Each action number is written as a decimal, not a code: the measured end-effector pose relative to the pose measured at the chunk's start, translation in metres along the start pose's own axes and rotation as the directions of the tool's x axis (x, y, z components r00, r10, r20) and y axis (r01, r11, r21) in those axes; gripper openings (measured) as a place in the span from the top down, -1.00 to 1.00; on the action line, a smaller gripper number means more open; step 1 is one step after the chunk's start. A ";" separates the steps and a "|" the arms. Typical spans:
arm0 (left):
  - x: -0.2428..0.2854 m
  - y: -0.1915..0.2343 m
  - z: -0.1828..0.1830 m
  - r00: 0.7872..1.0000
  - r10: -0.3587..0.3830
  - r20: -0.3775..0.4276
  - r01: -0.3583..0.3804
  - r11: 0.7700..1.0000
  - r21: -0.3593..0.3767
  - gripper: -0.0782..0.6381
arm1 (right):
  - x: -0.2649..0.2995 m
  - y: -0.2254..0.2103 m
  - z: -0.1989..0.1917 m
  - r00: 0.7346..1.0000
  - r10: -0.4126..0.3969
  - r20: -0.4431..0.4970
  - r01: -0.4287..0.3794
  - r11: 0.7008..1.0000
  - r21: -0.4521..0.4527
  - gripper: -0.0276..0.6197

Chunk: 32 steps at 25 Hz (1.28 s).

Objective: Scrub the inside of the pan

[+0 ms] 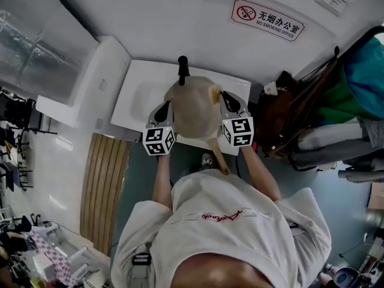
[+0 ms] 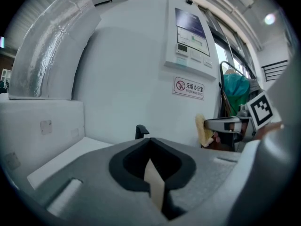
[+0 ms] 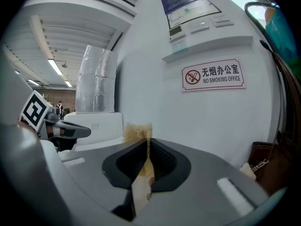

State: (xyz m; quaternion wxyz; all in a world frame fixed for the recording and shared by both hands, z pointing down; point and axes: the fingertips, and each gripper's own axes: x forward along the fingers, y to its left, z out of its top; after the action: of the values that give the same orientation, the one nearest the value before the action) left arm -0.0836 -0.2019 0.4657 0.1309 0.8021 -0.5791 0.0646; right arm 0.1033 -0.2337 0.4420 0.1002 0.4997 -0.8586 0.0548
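Head view, pan [image 1: 191, 110] between closed, seemingly empty left gripper [image 2: 149, 144] and right gripper [image 3: 146, 142] pinching sponge [image 3: 136, 131].

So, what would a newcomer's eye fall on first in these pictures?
Probably the round tan pan over the white table, with the left gripper shut on its edge. Next, the yellowish scrubber on a wooden handle, clamped in the right gripper. On the wall behind hangs a red-and-white no-smoking sign.
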 end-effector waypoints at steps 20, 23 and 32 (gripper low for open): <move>-0.065 -0.004 0.018 0.998 -0.030 0.051 0.029 0.999 0.020 0.78 | -0.067 0.027 0.012 0.993 -0.113 0.039 0.113 0.993 0.026 0.83; -0.076 -0.008 0.016 0.998 -0.033 0.055 0.032 0.999 0.022 0.78 | -0.078 0.031 0.010 0.992 -0.122 0.039 0.121 0.992 0.023 0.83; -0.096 -0.011 0.019 0.997 -0.037 0.073 0.034 0.999 0.037 0.78 | -0.093 0.040 0.015 0.990 -0.133 0.052 0.132 0.991 0.010 0.83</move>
State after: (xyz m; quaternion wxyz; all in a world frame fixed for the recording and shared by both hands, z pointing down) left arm -0.1050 -0.1170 0.4212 0.0964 0.8163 -0.5678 0.0431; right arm 0.1114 -0.1379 0.4060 0.0794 0.5573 -0.8257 0.0374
